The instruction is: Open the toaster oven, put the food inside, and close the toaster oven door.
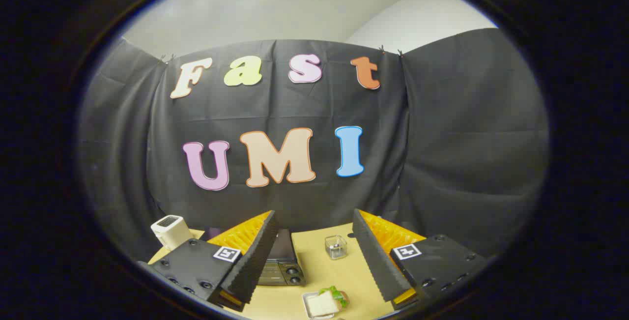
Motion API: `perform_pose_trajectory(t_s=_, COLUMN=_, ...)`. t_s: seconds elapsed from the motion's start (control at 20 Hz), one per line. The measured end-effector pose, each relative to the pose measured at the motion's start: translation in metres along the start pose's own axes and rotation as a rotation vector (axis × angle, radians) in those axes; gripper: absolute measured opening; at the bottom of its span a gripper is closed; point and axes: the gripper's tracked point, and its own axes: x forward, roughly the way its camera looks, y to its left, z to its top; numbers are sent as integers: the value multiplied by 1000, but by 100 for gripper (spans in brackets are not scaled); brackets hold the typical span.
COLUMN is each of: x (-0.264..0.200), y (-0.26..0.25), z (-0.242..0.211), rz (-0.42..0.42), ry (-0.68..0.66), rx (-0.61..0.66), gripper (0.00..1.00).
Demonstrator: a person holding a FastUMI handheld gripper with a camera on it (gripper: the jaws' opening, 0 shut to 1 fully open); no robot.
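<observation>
Toaster oven [282, 261]: dark, boxy, door closed, on the tan desk [319, 271] behind the left finger. Sandwich [328, 302] on a white tray [308, 305], nearer. Clear square cup [336, 247] right; white boxy appliance [170, 230] far left. Tongs [314, 256] spread wide, empty.

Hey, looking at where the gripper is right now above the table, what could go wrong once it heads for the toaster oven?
1. The gripper hangs open and high; the toaster oven sits partly behind one finger, so the door handle may be misjudged.
2. The sandwich on its small tray lies close in front of the oven; a swinging door might hit it.
3. The clear cup stands nearby and could be knocked.
</observation>
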Motion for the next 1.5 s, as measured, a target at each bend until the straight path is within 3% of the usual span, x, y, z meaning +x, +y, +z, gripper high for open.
perform_pose_trajectory(t_s=0.5, x=0, y=31, z=-21, rz=-6, ry=27, rx=-64, gripper=96)
perform_pose_trajectory(t_s=1.0, x=21, y=88, z=-84, rz=49, ry=-1, rx=70, gripper=95)
perform_pose_trajectory(t_s=1.2, x=40, y=127, z=-111, rz=120, ry=11, rx=133, gripper=95)
perform_pose_trajectory(t_s=1.5, x=73, y=187, z=-169, rz=226, ry=38, rx=61, gripper=95)
